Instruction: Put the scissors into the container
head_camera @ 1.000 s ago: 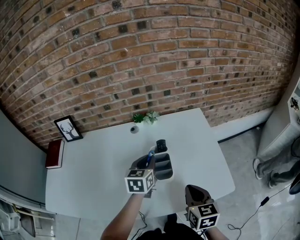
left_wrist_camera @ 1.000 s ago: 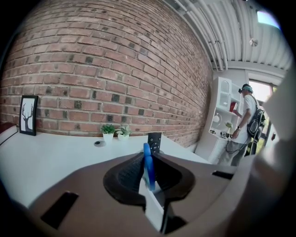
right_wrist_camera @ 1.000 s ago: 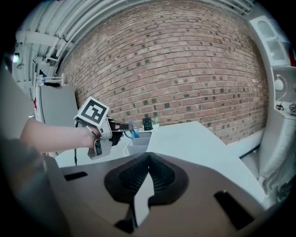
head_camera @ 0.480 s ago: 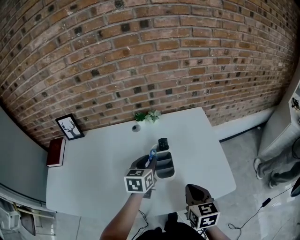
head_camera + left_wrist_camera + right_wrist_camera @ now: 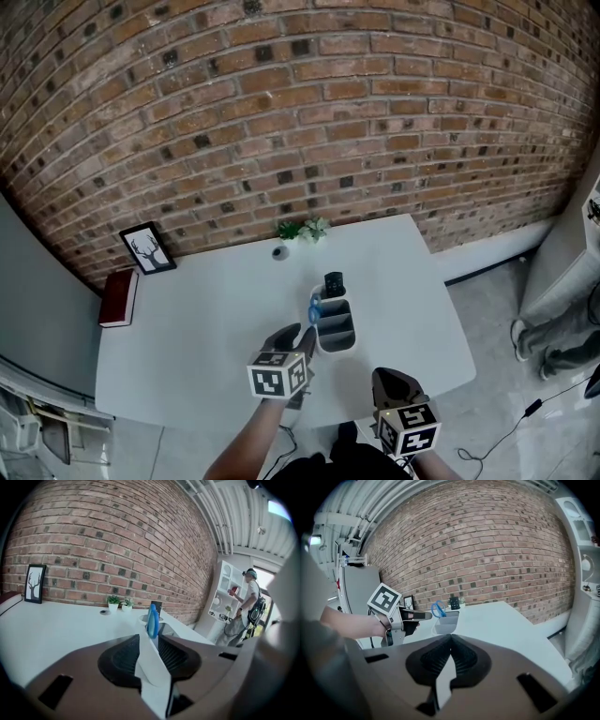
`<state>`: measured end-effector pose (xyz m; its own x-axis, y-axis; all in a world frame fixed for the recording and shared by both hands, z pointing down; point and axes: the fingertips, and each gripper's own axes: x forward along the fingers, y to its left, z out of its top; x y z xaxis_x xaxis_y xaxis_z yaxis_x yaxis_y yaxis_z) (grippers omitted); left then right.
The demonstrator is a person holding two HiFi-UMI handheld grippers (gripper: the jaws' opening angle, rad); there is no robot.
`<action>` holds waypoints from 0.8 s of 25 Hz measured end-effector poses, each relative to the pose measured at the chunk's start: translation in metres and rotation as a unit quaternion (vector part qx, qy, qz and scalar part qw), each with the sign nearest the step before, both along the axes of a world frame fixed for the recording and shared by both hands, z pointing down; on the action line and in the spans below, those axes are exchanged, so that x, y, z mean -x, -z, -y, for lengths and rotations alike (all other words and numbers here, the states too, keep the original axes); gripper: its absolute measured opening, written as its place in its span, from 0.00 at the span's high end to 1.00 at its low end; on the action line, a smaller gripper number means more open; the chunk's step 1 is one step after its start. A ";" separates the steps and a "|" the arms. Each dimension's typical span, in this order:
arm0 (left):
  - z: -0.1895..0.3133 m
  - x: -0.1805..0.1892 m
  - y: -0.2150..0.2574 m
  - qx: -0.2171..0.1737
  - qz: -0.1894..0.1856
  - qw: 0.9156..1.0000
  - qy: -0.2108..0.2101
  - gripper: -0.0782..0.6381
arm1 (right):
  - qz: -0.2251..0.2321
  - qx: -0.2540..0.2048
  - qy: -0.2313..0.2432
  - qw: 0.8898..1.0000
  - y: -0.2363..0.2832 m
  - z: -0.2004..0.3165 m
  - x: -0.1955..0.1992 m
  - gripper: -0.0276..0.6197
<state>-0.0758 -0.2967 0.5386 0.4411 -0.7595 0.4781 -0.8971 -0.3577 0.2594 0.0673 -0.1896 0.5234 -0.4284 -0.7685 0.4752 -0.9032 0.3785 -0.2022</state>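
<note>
The blue-handled scissors (image 5: pixel 314 306) stand upright, handles up, in the left end compartment of the grey container (image 5: pixel 337 330) on the white table. My left gripper (image 5: pixel 292 339) sits just short of the container, open and empty; in its own view the scissors (image 5: pixel 152 619) rise beyond the gap between the jaws. My right gripper (image 5: pixel 394 380) hangs over the table's near edge, shut and empty. Its view shows the scissors (image 5: pixel 438 609), the container (image 5: pixel 446 623) and the left gripper (image 5: pixel 419 616).
A black object (image 5: pixel 333 283) stands in the container's far end. Two small potted plants (image 5: pixel 305 228) and a small round item (image 5: pixel 280 252) sit by the brick wall. A framed deer picture (image 5: pixel 148 248) and a red book (image 5: pixel 116 298) are at far left. A person (image 5: pixel 251 603) stands by shelves.
The left gripper held the scissors at the container before. It has let go and drawn back toward me; the scissors now stand in the container. The right gripper stayed put.
</note>
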 end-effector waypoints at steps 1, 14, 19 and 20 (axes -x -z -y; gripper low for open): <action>-0.003 0.002 -0.002 0.001 0.002 1.000 0.002 0.74 | 0.000 -0.001 0.001 1.000 0.001 -0.001 0.001 0.96; -0.044 0.021 -0.011 0.011 0.022 1.000 0.018 0.76 | 0.001 -0.004 0.011 1.000 0.004 -0.010 0.010 0.96; -0.051 0.031 -0.010 0.009 0.029 0.999 0.025 0.79 | -0.001 -0.006 0.014 1.000 0.004 -0.008 0.013 0.96; -0.053 0.033 -0.010 0.009 0.029 0.999 0.027 0.80 | -0.001 -0.006 0.015 1.000 0.004 -0.007 0.014 0.96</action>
